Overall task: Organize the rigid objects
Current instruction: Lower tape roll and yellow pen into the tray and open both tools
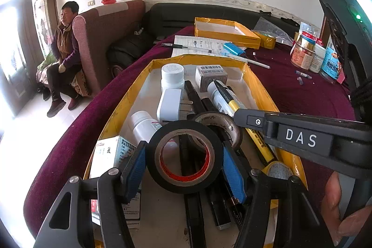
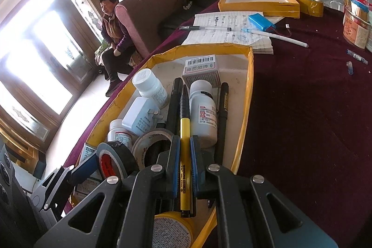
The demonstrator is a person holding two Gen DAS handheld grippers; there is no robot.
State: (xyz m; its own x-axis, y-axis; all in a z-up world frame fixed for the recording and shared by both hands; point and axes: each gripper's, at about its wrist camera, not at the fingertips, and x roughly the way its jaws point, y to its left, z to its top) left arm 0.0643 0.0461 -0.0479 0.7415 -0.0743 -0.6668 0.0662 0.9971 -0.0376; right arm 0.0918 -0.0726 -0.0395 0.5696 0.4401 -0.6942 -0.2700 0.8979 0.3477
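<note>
Over a yellow-rimmed tray (image 1: 250, 78), the left gripper (image 1: 184, 163) pinched a black tape roll (image 1: 184, 156) while the right gripper (image 2: 185, 167) clamped a yellow pen (image 2: 185, 152).

The right gripper (image 2: 185, 166) pinches a yellow pen (image 2: 185, 155) between its blue pads (image 2: 194, 166), over the near end of a yellow tray (image 2: 250, 76) crowded with white bottles (image 2: 204, 113), black markers (image 2: 222, 113) and a small box (image 2: 201, 72). To the left, the other gripper (image 2: 93, 166) holds a roll of black tape (image 2: 115, 160). Farther off, a notebook (image 2: 232, 31) lies on the maroon cloth (image 2: 313, 120).
</note>
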